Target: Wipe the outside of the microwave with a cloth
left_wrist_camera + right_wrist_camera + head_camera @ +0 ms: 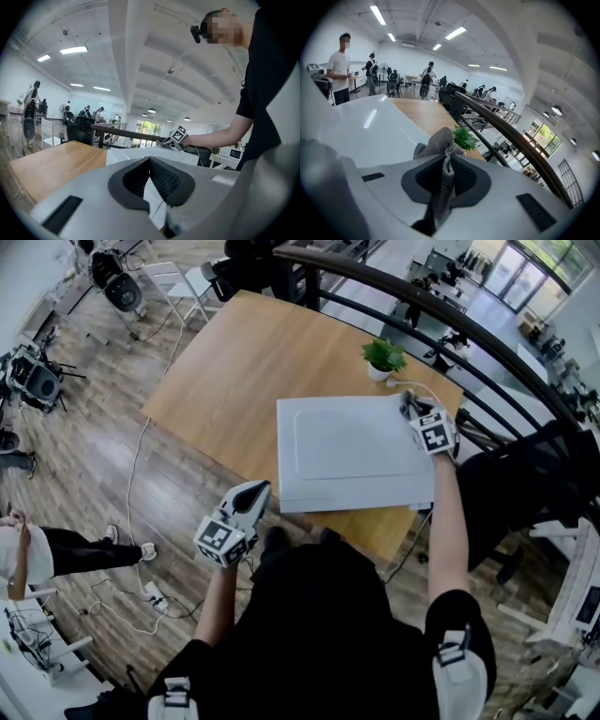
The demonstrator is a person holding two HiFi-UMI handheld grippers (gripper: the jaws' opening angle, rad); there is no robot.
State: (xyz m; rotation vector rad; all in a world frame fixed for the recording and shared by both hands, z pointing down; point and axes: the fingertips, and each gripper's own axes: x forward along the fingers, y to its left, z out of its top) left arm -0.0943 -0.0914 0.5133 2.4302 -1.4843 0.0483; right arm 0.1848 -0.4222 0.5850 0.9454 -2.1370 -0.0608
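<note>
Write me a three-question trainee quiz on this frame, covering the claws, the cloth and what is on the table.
1. True or false: the left claw holds the grey cloth.
2. What stands on the table just past the microwave?
A. a mug
B. a small potted plant
C. a kettle
3. Fill in: the right claw is at the microwave top's ____ corner.

Key
1. False. The cloth is pinched in the right claw. The left claw is shut with nothing in it.
2. B.
3. Far right.
</note>
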